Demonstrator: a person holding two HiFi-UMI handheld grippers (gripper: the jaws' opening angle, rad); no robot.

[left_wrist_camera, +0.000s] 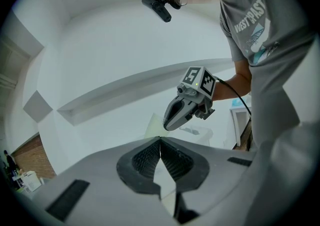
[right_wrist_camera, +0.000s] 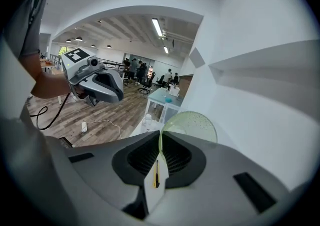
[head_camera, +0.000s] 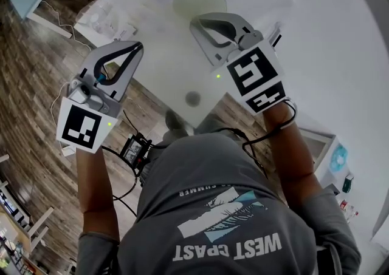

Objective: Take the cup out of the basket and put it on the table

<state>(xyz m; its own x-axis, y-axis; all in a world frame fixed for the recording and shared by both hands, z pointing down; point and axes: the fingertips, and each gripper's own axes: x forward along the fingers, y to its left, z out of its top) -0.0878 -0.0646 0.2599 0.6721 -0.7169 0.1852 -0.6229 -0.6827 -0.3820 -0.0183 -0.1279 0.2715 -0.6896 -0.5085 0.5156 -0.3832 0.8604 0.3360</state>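
Observation:
My right gripper point(head_camera: 199, 23) is shut on the rim of a pale green see-through cup point(head_camera: 200, 3), held over the white table point(head_camera: 316, 55). In the right gripper view the cup point(right_wrist_camera: 192, 122) stands out past the jaws, its thin wall pinched between the pads. The left gripper view shows the right gripper point(left_wrist_camera: 168, 124) with the cup point(left_wrist_camera: 152, 126) behind its tips. My left gripper point(head_camera: 138, 47) hangs over the table's left edge, shut with nothing in it; its pads meet at the tips point(left_wrist_camera: 160, 140). No basket is in view.
A yellow utility knife point(right_wrist_camera: 156, 172) lies on the table below the right jaws. Wooden floor point(head_camera: 36, 85) lies left of the table, with a cable and power strip point(right_wrist_camera: 84, 126). A small glass-topped table point(right_wrist_camera: 167, 98) and a bottle point(right_wrist_camera: 146, 120) stand beyond.

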